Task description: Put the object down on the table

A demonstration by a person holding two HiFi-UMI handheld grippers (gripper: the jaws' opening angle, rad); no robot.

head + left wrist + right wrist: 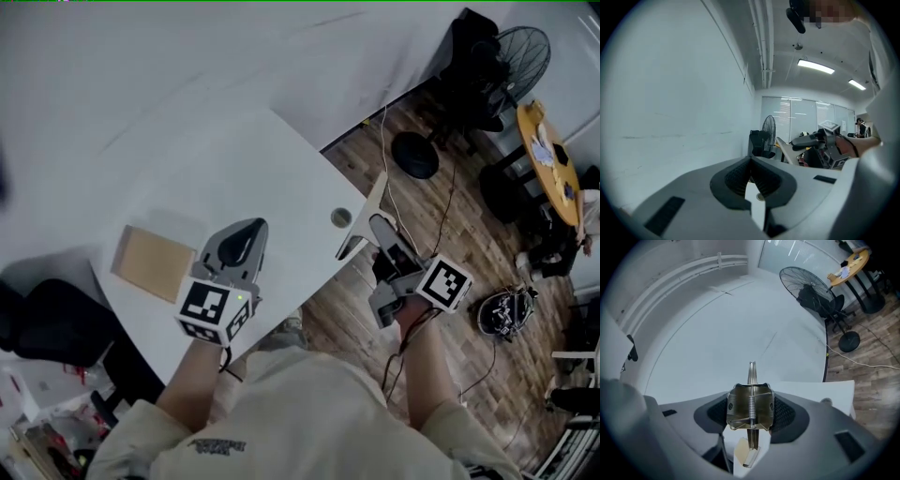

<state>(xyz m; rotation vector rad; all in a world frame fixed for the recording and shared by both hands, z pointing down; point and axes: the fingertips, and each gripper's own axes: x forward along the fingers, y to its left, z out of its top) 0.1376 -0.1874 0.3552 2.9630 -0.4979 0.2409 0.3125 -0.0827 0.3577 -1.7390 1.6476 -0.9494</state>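
A metal spring clip (751, 401) sits clamped between the jaws of my right gripper (751, 404), its long stem pointing forward. In the head view the right gripper (373, 225) holds the clip (370, 208) in the air just off the near right corner of the white table (262, 169), above the wooden floor. My left gripper (236, 251) hovers over the table's near part, close to a flat tan square (150, 262). The left gripper (750, 164) has its jaws shut together with nothing between them.
A round cable hole (341, 217) sits in the table's corner beside the clip. On the wooden floor to the right stand a fan (520, 56), a black chair (473, 56) and a round wooden table (548, 159), with cables (450, 197) trailing. Dark clutter (47, 323) lies at the left.
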